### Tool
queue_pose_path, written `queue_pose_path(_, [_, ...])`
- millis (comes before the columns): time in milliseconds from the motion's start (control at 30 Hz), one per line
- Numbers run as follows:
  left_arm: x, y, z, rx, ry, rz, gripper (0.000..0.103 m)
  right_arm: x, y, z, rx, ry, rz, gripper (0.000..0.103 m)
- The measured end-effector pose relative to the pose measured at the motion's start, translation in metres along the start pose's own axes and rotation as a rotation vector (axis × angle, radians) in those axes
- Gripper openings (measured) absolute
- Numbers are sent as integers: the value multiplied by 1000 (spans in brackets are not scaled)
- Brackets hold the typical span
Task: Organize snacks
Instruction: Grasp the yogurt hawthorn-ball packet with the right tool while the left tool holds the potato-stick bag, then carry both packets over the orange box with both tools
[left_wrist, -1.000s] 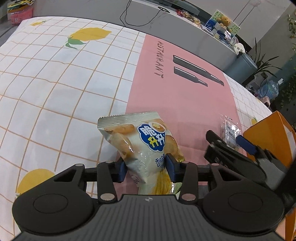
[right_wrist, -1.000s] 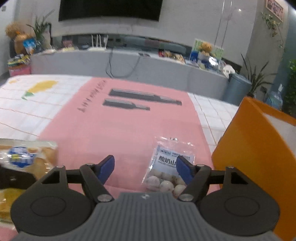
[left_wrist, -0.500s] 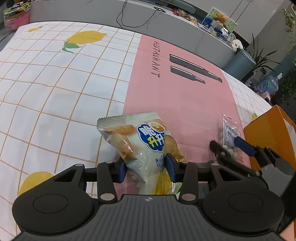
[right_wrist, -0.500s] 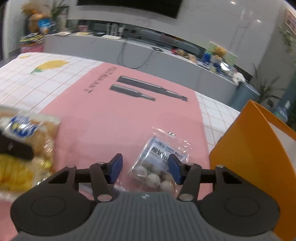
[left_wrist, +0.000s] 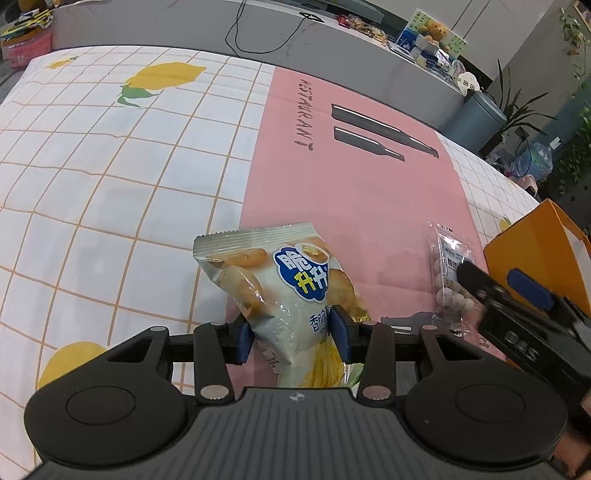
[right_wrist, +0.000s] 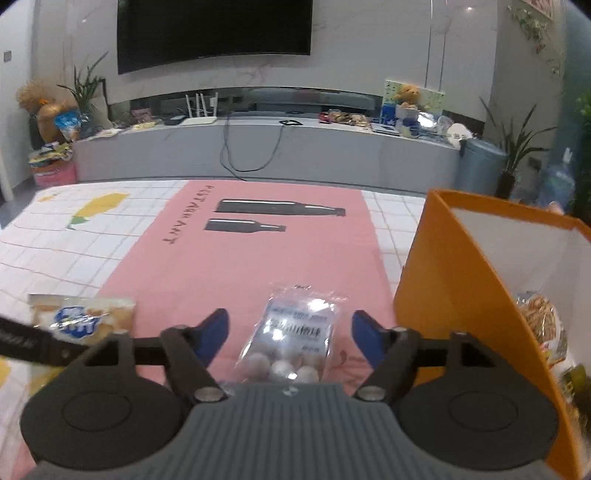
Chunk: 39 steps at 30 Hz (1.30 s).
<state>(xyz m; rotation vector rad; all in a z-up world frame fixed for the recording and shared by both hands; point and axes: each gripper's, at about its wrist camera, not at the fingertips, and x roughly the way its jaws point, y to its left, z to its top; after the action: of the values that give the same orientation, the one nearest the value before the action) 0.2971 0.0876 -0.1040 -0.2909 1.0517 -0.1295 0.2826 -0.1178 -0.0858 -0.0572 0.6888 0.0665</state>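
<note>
A cream and yellow chip bag (left_wrist: 291, 280) with a blue logo stands up off the tablecloth, and my left gripper (left_wrist: 291, 336) is shut on its lower half. The same chip bag (right_wrist: 81, 317) shows at the left of the right wrist view. A clear packet of white balls (right_wrist: 299, 328) lies flat on the pink cloth. My right gripper (right_wrist: 290, 330) straddles it with its jaws opening, a gap showing on each side of the packet. That packet (left_wrist: 448, 273) also appears in the left wrist view, partly behind the right gripper's fingers (left_wrist: 528, 284).
An orange box (right_wrist: 461, 277) stands open just right of the packet, with snack bags (right_wrist: 546, 325) inside. The pink cloth (left_wrist: 351, 184) with printed bottles lies on a white lemon-print tablecloth (left_wrist: 110, 166). A grey counter (right_wrist: 258, 151) with clutter runs beyond the table.
The right gripper's jaws narrowed around the packet of balls, then spread wide again, and the gripper drew back and up a little. The left gripper still holds the chip bag in the same place.
</note>
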Motion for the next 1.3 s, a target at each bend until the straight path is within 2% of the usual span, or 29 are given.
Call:
queue_pose_path(100, [0, -3, -1, 19, -6, 4, 48, 23, 7, 2, 20, 70, -93, 83])
queue_pose_path(200, [0, -5, -2, 30, -2, 0, 48, 33, 4, 4, 136, 60, -167, 86])
queue_pose_path(333, [1, -7, -3, 46, -3, 3, 49, 52, 2, 1, 217, 129, -163, 92])
queue_pose_path(433, [1, -8, -3, 48, 0, 2, 50, 56, 2, -2, 203, 98, -161, 95])
queue_pose_path(467, [1, -8, -3, 51, 1, 4, 51, 55, 2, -4, 195, 78, -153, 91])
queue_pose_path(500, [2, -9, -3, 54, 3, 6, 51, 53, 1, -6, 184, 44, -147, 75])
queue_pose_path(533, [2, -10, -3, 60, 3, 10, 52, 52, 1, -8, 165, 20, -141, 63])
queue_pose_path(600, [2, -15, -5, 87, 1, 22, 54, 48, 2, -10, 132, 4, -143, 60])
queue_pose_path(767, [2, -23, -10, 140, 10, 28, 57, 36, -1, -17, 106, 13, -70, 58])
queue_pose_path(900, [3, -32, -14, 196, 24, 24, 77, 14, 2, -30, 18, 41, 12, 58])
queue_pose_path(1000, [2, -38, -18, 224, -3, 47, 84, -5, 2, -42, -16, 67, 90, 58])
queue_pose_path(1067, [3, -40, -20, 217, -13, 58, 85, -13, 4, -49, -48, 62, 123, 58])
queue_pose_path(1300, [5, -36, -14, 166, -8, 1, 88, -17, 10, -57, -76, 21, 186, 58])
